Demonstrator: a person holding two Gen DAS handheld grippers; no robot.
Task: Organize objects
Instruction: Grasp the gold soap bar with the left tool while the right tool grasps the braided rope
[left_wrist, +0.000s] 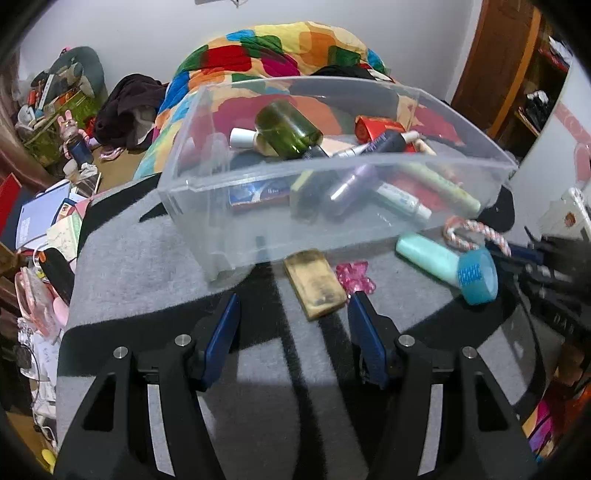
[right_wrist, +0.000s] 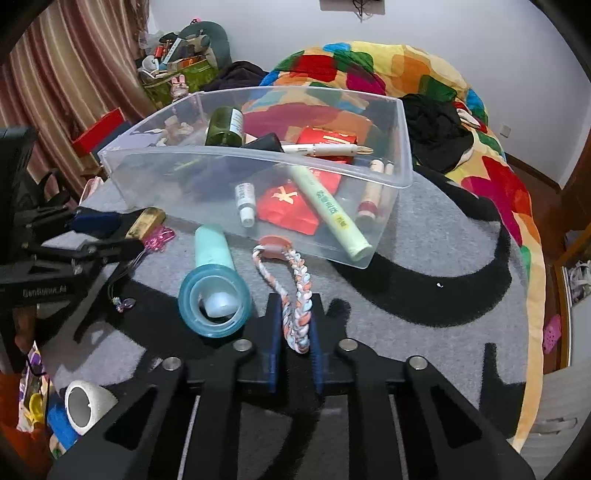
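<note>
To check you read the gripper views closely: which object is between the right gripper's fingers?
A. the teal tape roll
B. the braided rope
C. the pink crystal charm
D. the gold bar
B: in the right wrist view the right gripper is closed on the braided rope.

A colourful quilt (right_wrist: 369, 70) lies heaped beside striped curtains (right_wrist: 66, 74) and a wooden door (left_wrist: 498, 55).

My left gripper (left_wrist: 291, 306): fingers spread wide, holding nothing. My right gripper (right_wrist: 294, 328): fingers closed on rope (right_wrist: 295, 295).
</note>
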